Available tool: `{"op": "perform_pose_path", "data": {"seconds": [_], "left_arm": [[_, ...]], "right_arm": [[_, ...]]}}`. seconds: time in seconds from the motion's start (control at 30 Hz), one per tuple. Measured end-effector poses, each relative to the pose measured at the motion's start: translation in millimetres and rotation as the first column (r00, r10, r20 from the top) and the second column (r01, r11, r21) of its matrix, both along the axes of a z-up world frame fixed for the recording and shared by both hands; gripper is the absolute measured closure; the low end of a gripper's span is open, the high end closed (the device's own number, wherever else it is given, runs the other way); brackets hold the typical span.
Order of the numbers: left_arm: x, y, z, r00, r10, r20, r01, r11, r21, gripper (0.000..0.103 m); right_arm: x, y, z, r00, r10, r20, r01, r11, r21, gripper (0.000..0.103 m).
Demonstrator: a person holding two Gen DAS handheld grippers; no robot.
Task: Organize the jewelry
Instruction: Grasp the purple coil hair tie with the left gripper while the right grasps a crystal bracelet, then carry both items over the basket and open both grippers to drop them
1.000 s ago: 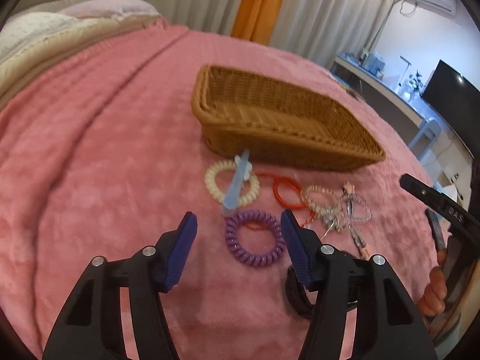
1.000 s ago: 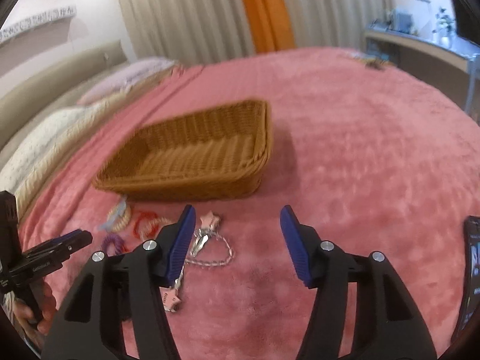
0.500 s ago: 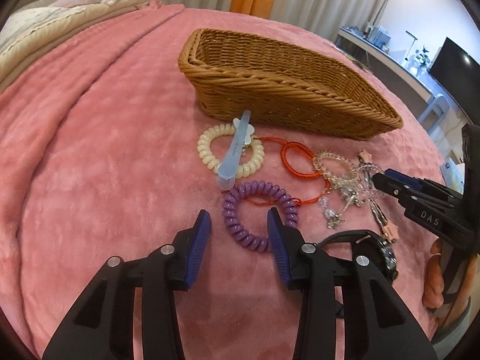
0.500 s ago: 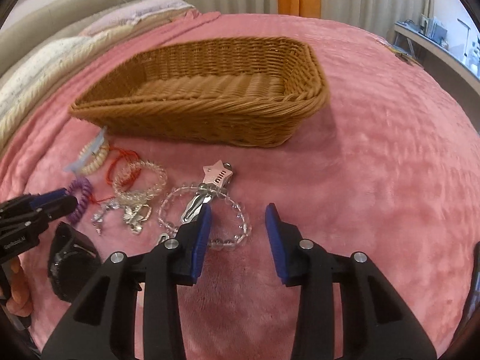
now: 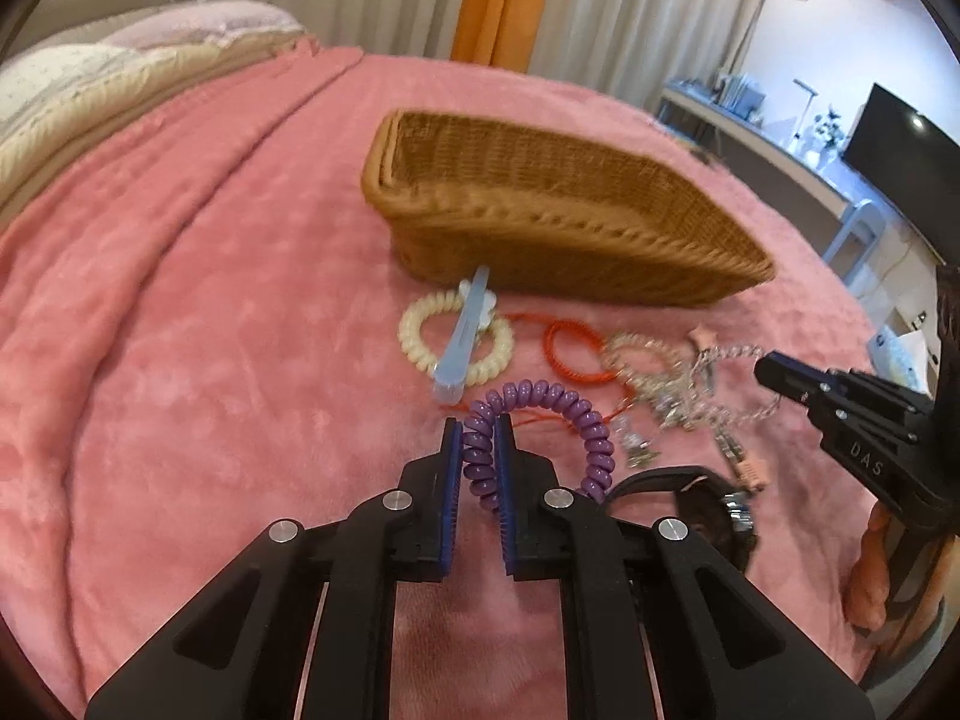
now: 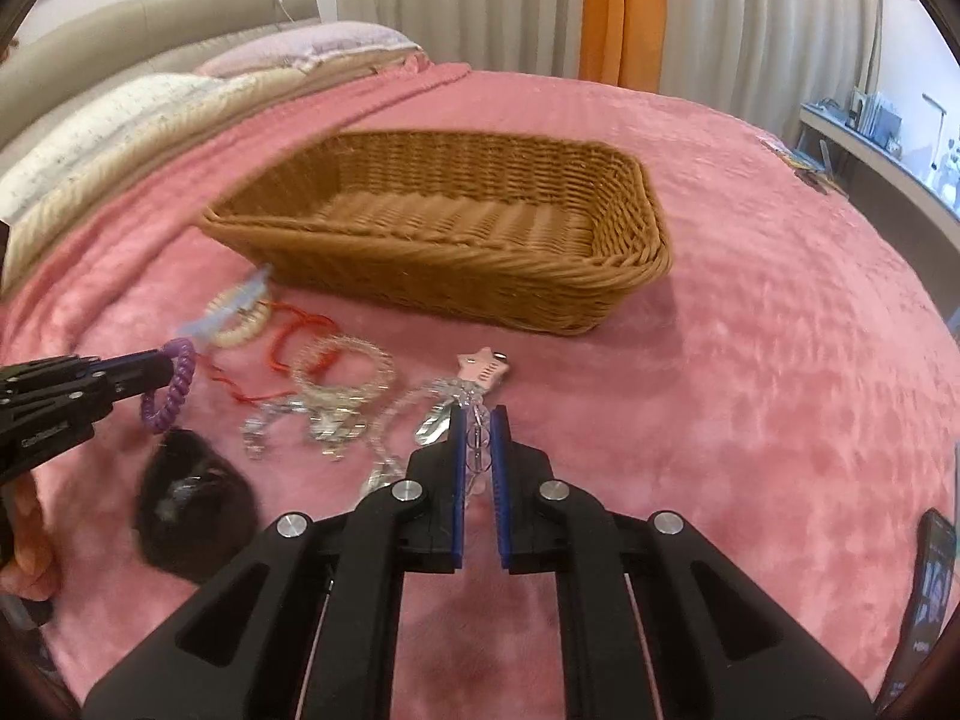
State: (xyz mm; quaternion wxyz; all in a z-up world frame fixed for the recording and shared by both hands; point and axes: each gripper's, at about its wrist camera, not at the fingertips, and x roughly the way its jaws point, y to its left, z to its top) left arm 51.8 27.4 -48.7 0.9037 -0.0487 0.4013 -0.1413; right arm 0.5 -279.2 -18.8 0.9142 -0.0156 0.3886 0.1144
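Observation:
A wicker basket [image 5: 540, 222] [image 6: 456, 240] stands on the pink blanket. In front of it lie a cream coil hair tie [image 5: 420, 336] with a pale blue hair clip [image 5: 462, 336] across it, a red cord bracelet [image 5: 567, 348], beaded bracelets [image 6: 342, 372] and a pink star clip [image 6: 483, 367]. My left gripper [image 5: 479, 438] is shut on the purple coil hair tie [image 5: 540, 402], lifted a little; it also shows in the right wrist view [image 6: 171, 384]. My right gripper [image 6: 478, 438] is shut on a clear bead bracelet [image 6: 477, 450].
A black watch [image 5: 702, 492] [image 6: 192, 510] lies near the grippers. A phone [image 6: 930, 594] lies at the right edge of the bed. Pillows [image 6: 150, 114] are at the far left, a desk and TV [image 5: 894, 150] at the right.
Both grippers have closed: the left on the purple coil hair tie, lifting it, the right on the clear bead bracelet.

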Motion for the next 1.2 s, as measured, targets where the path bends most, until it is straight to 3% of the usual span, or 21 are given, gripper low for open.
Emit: {"op": "perform_pose_path", "data": {"seconds": [0.17,0.37,0.63,0.73,0.9,1.2], "left_arm": [[-12,-1,21,0.998,-0.014,0.060,0.017,0.999,-0.036,0.094],[-14,-2,59,0.992,-0.020,0.128,0.026,0.998,-0.049,0.094],[31,-18,106,0.978,-0.016,0.208,0.021,1.000,-0.020,0.094],[64,-27,102,0.979,0.014,0.206,-0.011,1.000,-0.012,0.094],[114,-41,67,0.990,0.027,0.139,-0.028,1.000,0.006,0.094],[142,-51,21,0.999,0.010,0.049,-0.013,0.998,0.067,0.093]], "right_arm": [[-17,4,26,0.999,0.015,0.042,-0.015,1.000,0.016,0.097],[-26,10,82,0.990,0.033,0.139,-0.032,0.999,-0.010,0.097],[22,14,129,0.978,0.042,0.206,-0.042,0.999,-0.002,0.097],[52,17,122,0.980,0.041,0.192,-0.043,0.999,0.006,0.097],[107,24,75,0.995,0.044,0.084,-0.049,0.997,0.067,0.097],[144,-4,27,0.999,-0.050,-0.007,0.051,0.994,0.096,0.097]]}}
